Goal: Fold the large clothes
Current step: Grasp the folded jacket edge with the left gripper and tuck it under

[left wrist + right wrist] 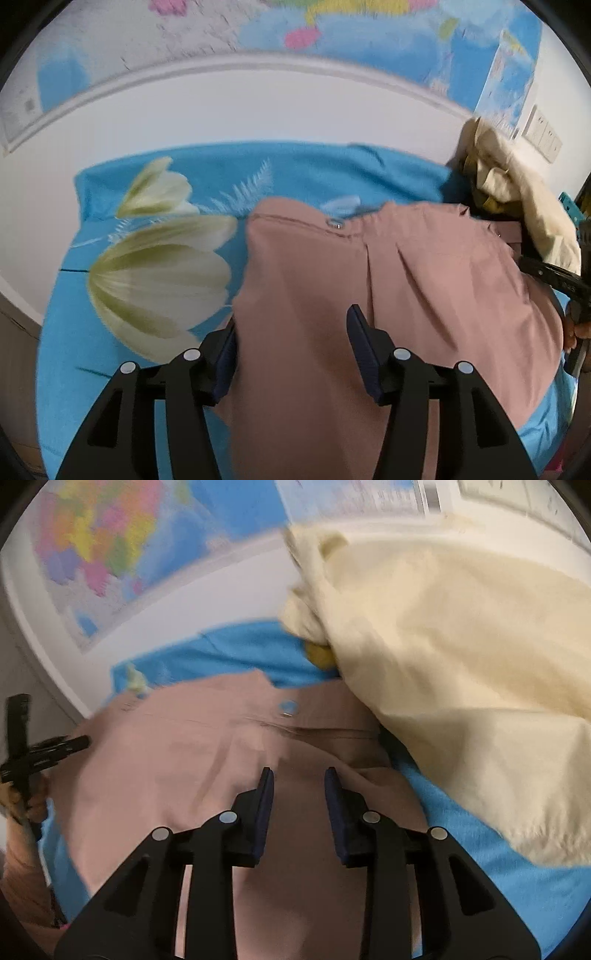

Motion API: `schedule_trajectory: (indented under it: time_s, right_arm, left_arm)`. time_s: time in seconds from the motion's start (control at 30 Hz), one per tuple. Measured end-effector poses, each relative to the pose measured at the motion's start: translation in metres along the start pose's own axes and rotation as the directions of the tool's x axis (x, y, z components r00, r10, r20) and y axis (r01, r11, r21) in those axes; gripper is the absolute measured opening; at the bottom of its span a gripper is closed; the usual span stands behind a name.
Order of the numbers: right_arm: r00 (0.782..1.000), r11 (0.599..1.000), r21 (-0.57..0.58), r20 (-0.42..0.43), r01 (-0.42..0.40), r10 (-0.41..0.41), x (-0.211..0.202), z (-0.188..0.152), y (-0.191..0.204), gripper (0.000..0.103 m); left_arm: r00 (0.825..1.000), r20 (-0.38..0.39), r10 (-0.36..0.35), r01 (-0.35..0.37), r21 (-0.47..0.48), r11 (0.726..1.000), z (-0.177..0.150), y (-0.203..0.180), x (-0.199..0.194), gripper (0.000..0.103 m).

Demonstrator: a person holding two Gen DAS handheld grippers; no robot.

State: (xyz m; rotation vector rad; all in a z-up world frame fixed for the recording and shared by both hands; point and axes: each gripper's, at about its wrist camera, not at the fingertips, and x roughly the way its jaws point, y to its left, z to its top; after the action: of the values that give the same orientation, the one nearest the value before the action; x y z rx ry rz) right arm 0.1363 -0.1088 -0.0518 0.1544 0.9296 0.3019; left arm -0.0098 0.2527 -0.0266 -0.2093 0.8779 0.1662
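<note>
pink trousers [369, 295] are lying waistband-away under both grippers; left gripper [291, 325] is gaping half-wide, right gripper [299, 775] is standing narrow, neither gripping.

Bedroom: floral bedsheet [147, 369], wall map [99, 554].

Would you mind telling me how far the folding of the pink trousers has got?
Done: the pink trousers lie spread on the blue floral sheet. In hand: nothing; left tongs and right tongs are open above them. Left: every fold, plus the cream garment heaped beside.
</note>
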Motion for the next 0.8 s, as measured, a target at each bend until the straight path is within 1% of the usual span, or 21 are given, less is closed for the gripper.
schedule_trajectory:
  time_s: [0.03, 0.07, 0.1, 0.17, 0.2, 0.23, 0.27, 0.33, 0.37, 0.4, 0.43, 0.47, 0.5, 0.53, 0.6, 0.67, 0.7, 0.73, 0.77, 0.8]
  right_arm:
    - [1.000, 1.000, 0.005, -0.003, 0.024, -0.024, 0.004, 0.002, -0.003, 0.004]
    - [0.999, 0.999, 0.012, -0.002, 0.041, -0.041, 0.006, 0.004, -0.006, 0.000]
    - [0.999, 0.999, 0.024, -0.003, 0.032, -0.032, 0.008, 0.008, -0.009, 0.000]
    - [0.999, 0.999, 0.035, -0.003, 0.033, -0.033, 0.008, 0.010, -0.010, 0.000]
    - [0.999, 0.999, 0.023, 0.000, 0.046, -0.046, 0.007, 0.009, -0.008, 0.000]
    - [0.999, 0.999, 0.021, 0.006, 0.049, -0.049, 0.003, 0.007, -0.006, 0.002]
    - [0.999, 0.999, 0.017, 0.016, 0.050, -0.051, -0.003, 0.005, -0.003, 0.008]
    - [0.996, 0.998, -0.014, 0.072, 0.057, -0.056, -0.023, 0.000, 0.009, 0.020]
    - [0.994, 0.998, -0.037, 0.097, 0.049, -0.045, -0.033, -0.003, 0.017, 0.022]
    - [0.994, 0.998, -0.057, 0.111, 0.024, -0.017, -0.040, -0.005, 0.025, 0.023]
    - [0.992, 0.995, -0.095, 0.121, -0.019, 0.031, -0.049, -0.009, 0.038, 0.027]
    - [0.990, 0.987, -0.153, 0.123, -0.046, 0.065, -0.054, -0.014, 0.056, 0.033]
    - [0.990, 0.981, -0.186, 0.119, -0.057, 0.080, -0.055, -0.016, 0.066, 0.036]
    - [0.989, 0.966, -0.246, 0.097, -0.082, 0.108, -0.053, -0.022, 0.085, 0.039]
    - [0.991, 0.945, -0.309, 0.045, -0.103, 0.123, -0.039, -0.028, 0.106, 0.040]
    - [0.995, 0.939, -0.330, 0.002, -0.092, 0.099, -0.018, -0.028, 0.116, 0.040]
    - [0.996, 0.942, -0.324, -0.018, -0.090, 0.089, -0.010, -0.029, 0.114, 0.040]
    - [0.997, 0.950, -0.303, -0.034, -0.070, 0.062, 0.002, -0.028, 0.110, 0.039]
    - [0.998, 0.956, -0.288, -0.045, -0.054, 0.043, 0.009, -0.028, 0.106, 0.038]
    - [0.997, 0.964, -0.261, -0.057, -0.057, 0.043, 0.015, -0.026, 0.102, 0.038]
  left_arm:
    - [0.999, -0.031, -0.006, 0.005, -0.010, 1.000, 0.003, 0.001, 0.011, 0.050]
    - [0.999, -0.044, 0.005, -0.006, -0.016, 1.000, 0.003, 0.002, 0.016, 0.046]
    - [0.998, -0.055, 0.026, -0.027, -0.027, 0.999, 0.005, 0.004, 0.024, 0.046]
    - [0.998, -0.067, 0.019, -0.023, -0.054, 0.998, 0.007, 0.009, 0.032, 0.049]
    - [0.997, -0.070, 0.015, -0.020, -0.066, 0.998, 0.007, 0.011, 0.034, 0.049]
    - [0.998, -0.067, 0.018, -0.023, -0.066, 0.998, 0.007, 0.011, 0.033, 0.051]
    - [0.998, -0.058, 0.027, -0.031, -0.065, 0.997, 0.006, 0.011, 0.030, 0.052]
    - [0.999, -0.032, 0.042, -0.045, -0.083, 0.996, 0.001, 0.013, 0.020, 0.055]
    - [0.999, -0.021, 0.029, -0.031, -0.091, 0.995, -0.001, 0.014, 0.013, 0.055]
    - [1.000, 0.001, 0.019, -0.019, -0.095, 0.995, -0.003, 0.015, 0.005, 0.055]
    - [0.999, 0.037, 0.010, -0.007, -0.084, 0.996, -0.008, 0.014, -0.008, 0.055]
    - [0.998, 0.056, 0.003, 0.001, -0.073, 0.997, -0.010, 0.013, -0.015, 0.055]
    - [0.997, 0.075, -0.009, 0.014, -0.061, 0.998, -0.013, 0.012, -0.023, 0.056]
    - [0.996, 0.082, -0.027, 0.031, -0.040, 0.999, -0.016, 0.008, -0.029, 0.056]
    - [0.996, 0.078, -0.031, 0.031, 0.001, 1.000, -0.019, 0.000, -0.033, 0.057]
    - [0.998, 0.056, -0.020, 0.019, 0.017, 1.000, -0.021, -0.003, -0.026, 0.057]
    - [0.999, 0.035, -0.025, 0.025, 0.009, 1.000, -0.021, -0.002, -0.020, 0.057]
    - [1.000, 0.012, -0.018, 0.018, -0.008, 1.000, -0.022, 0.001, -0.011, 0.057]
    - [1.000, -0.017, 0.008, -0.008, -0.024, 1.000, -0.021, 0.006, 0.001, 0.057]
    - [0.999, -0.042, 0.025, -0.026, -0.041, 0.999, -0.021, 0.010, 0.010, 0.060]
